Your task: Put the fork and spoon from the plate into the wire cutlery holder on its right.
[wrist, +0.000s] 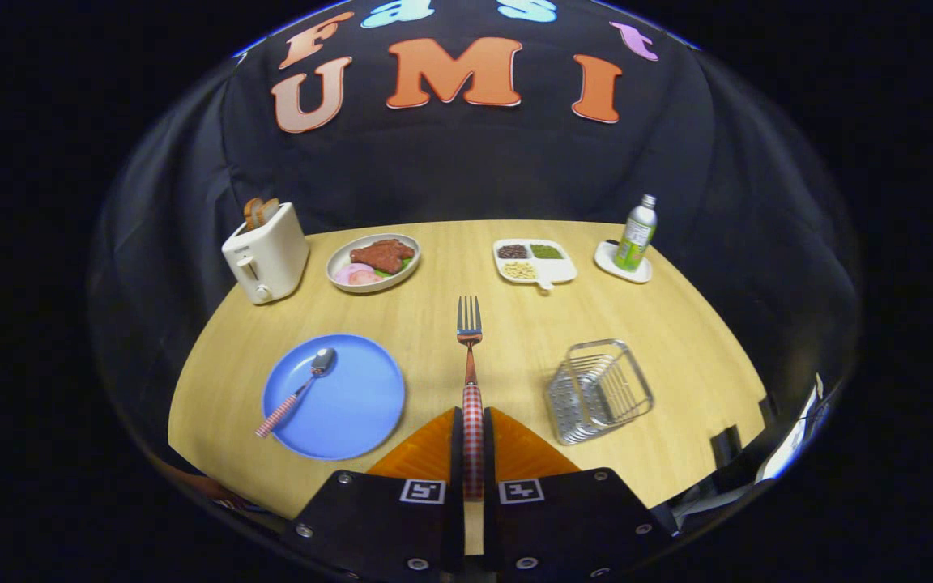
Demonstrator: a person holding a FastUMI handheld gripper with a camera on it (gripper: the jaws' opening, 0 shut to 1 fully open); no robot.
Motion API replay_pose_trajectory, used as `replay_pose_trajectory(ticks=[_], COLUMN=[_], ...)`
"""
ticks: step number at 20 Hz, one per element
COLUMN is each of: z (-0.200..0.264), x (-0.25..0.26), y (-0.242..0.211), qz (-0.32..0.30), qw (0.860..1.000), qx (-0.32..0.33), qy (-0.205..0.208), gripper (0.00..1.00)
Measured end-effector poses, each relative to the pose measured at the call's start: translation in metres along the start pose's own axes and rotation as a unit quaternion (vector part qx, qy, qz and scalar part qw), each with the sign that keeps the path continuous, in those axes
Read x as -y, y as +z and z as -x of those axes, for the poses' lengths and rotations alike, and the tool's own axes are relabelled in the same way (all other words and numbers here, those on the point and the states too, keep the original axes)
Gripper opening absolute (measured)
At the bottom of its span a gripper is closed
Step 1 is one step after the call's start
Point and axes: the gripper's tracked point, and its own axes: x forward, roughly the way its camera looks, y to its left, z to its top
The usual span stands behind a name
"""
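Jaws: closed tight on the checked handle of the fork (470,380), one finger pressing each side.
Gripper (473,441): held above the wooden table (677,324), between plate and holder, pointing toward the far dishes.
Fork: sticks straight ahead beyond the fingers, tines forward and level, clear of the table as far as can be judged.
Wire cutlery holder (598,390): just ahead and to the right of the fingers, tipped slightly, open top facing up; looks empty.
Blue plate (337,397): just ahead to the left; spoon (296,393) lies on it, bowl toward the far side, checked handle toward the near rim.
Step in hand: carry the fork right and drop it into the holder.
Doing it well: swing right until over the opening, tip tines or handle downward so the long fork clears the wire rim, lower inside before releasing; avoid nudging the light basket.
Further off: toaster (266,253), meat plate (373,261), divided dish (534,261), bottle (636,233) on a saucer, all well apart.
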Motion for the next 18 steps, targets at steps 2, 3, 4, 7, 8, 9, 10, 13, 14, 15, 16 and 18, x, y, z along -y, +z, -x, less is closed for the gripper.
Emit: replay_pose_trajectory(ticks=[2,3,4,7,8,9,10,13,14,15,16,18], z=[0.004,0.006,0.009,0.010,0.010,0.011,0.011,0.009,0.009,0.009,0.009,0.009], x=[0.030,0.042,0.055,0.079,0.084,0.086,0.089,0.097,0.099,0.102,0.104,0.105], y=[-0.004,-0.005,-0.008,-0.011,-0.014,-0.018,-0.019,-0.024,-0.027,-0.027,-0.028,-0.028], qz=[-0.002,-0.007,-0.010,-0.009,-0.005,-0.001,0.000,0.002,0.005,0.009,0.015,0.026], qw=[1.000,1.000,0.999,0.999,0.999,0.998,0.998,0.997,0.996,0.995,0.994,0.991], qx=[-0.010,-0.014,-0.021,-0.039,-0.045,-0.054,-0.058,-0.080,-0.088,-0.097,-0.105,-0.128], qy=[-0.019,-0.026,-0.030,-0.026,-0.021,-0.014,-0.008,0.009,0.015,0.020,0.025,0.036], gripper=[0.10,0.10,0.10,0.10,0.09,0.10,0.10,0.10,0.10,0.10,0.10,0.10])
